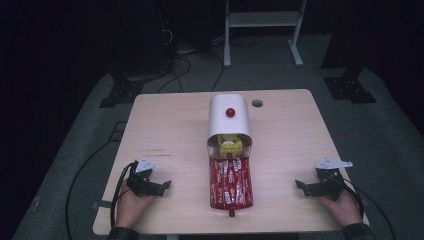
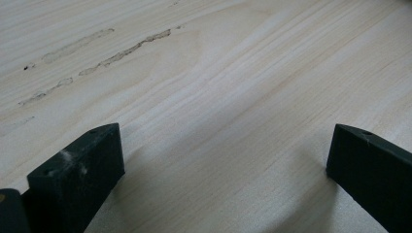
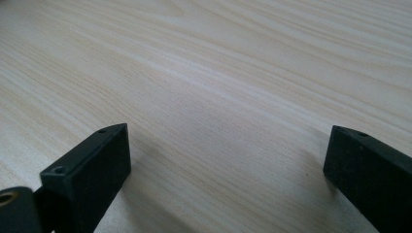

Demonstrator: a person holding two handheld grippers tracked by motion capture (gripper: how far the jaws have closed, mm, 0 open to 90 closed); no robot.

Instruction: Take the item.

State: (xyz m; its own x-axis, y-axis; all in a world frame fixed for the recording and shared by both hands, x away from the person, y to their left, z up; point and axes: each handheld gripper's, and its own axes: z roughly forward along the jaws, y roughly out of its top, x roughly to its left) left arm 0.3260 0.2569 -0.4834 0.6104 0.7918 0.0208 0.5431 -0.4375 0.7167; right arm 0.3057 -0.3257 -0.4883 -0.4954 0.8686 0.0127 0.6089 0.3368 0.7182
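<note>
Start position: my left gripper (image 1: pixel 161 186) at seven o'clock and right gripper (image 1: pixel 304 186) at five rest open and empty on the table (image 1: pixel 170 125), the container (image 1: pixel 229 150) of red packets (image 1: pixel 231 182) untouched at centre, awaiting my reach inward.

A lab; dark room, floor cables (image 1: pixel 185 65), bare wooden table (image 1: pixel 165 130).

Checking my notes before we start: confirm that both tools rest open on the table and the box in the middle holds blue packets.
Wrong in one respect: the packets are red, as the high view shows. Both the left tool and right tool do rest open on the table, box in the middle.
</note>
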